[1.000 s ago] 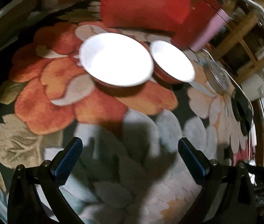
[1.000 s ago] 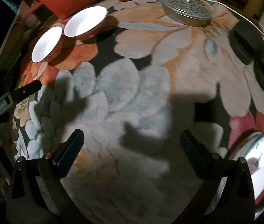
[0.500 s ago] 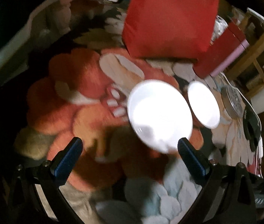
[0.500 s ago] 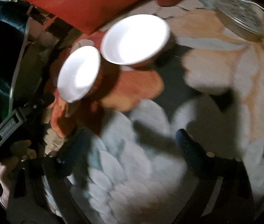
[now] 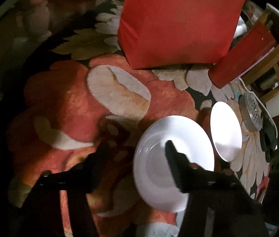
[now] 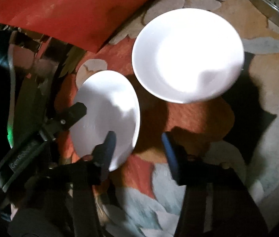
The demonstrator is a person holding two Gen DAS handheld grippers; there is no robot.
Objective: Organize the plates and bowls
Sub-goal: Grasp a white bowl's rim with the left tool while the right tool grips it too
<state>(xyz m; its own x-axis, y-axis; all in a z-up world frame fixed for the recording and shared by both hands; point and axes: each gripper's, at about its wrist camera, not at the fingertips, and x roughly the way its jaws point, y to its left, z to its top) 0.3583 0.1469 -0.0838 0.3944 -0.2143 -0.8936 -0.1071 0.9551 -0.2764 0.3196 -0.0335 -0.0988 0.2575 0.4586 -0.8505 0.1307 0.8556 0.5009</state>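
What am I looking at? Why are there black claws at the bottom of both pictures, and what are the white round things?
There's no robot here. A person holds a grabbing tool in each hand, and a little camera on each tool looks out along its two fingers. That's why black fingers show at the bottom. One picture is from the left tool, the other from the right tool.

The white round things are empty bowls, a nearer bowl and a farther bowl, side by side on a flowery rug. A big red block stands behind them.

Both tools seem to reach for the nearer bowl, each with one finger over its inside and one outside its rim. The jaws have just been closing, but they aren't squeezing it yet, so nothing is held.
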